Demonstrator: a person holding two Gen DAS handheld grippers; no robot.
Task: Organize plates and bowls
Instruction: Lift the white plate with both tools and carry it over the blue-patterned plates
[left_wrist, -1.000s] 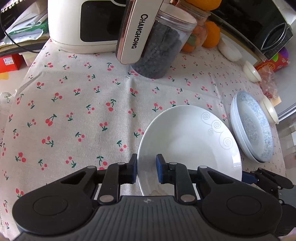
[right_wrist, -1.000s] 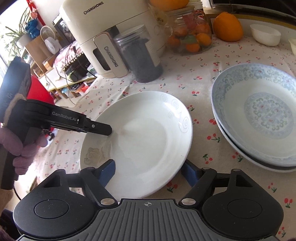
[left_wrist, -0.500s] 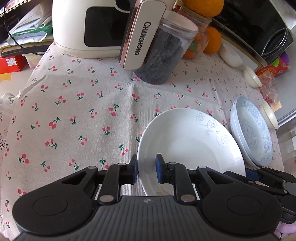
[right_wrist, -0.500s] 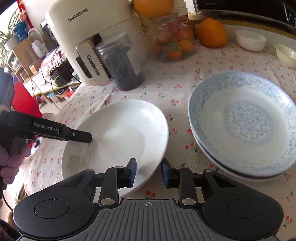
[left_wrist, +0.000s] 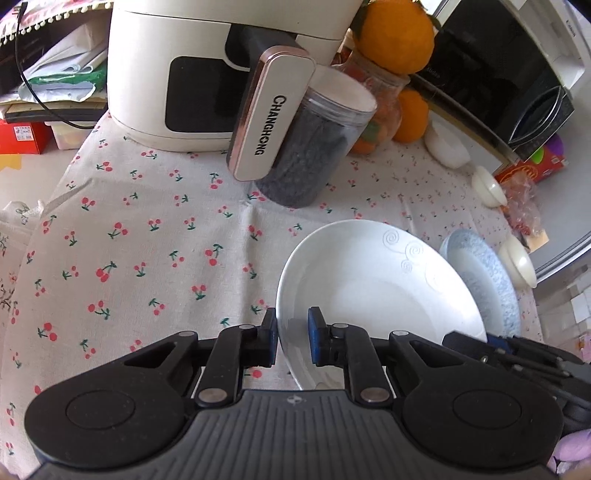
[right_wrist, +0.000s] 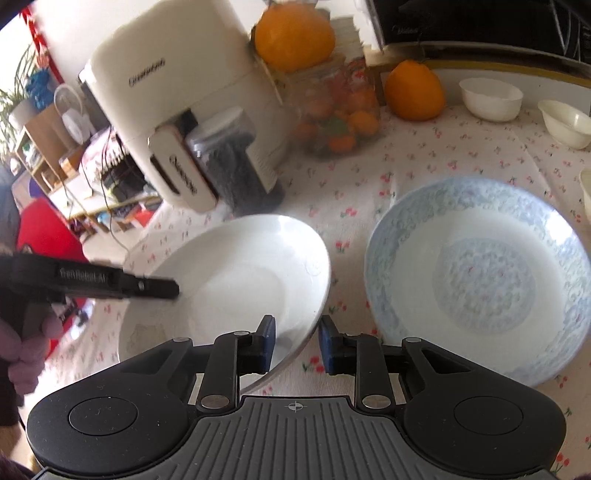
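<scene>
Two jaws' pairs astride white plate (left_wrist: 376, 291) rim

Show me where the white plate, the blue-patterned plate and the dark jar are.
white plate (left_wrist: 373, 291): left wrist view, centre of its well.
blue-patterned plate (right_wrist: 484, 284): right wrist view, its central medallion.
dark jar (left_wrist: 314, 147): left wrist view, its clear side wall.

Bright, diffuse daylight fills both wrist views, washing the white plate (left_wrist: 376, 291) nearly featureless at its centre and casting only soft, faint shadows on the cherry-print tablecloth (left_wrist: 147, 251). The left wrist view is sharp, whereas the right wrist view is smeared by motion blur, most visibly on the blue-patterned plate (right_wrist: 480, 280) and the jars behind. Fisheye distortion bends the edges and darkens the corners.
</scene>
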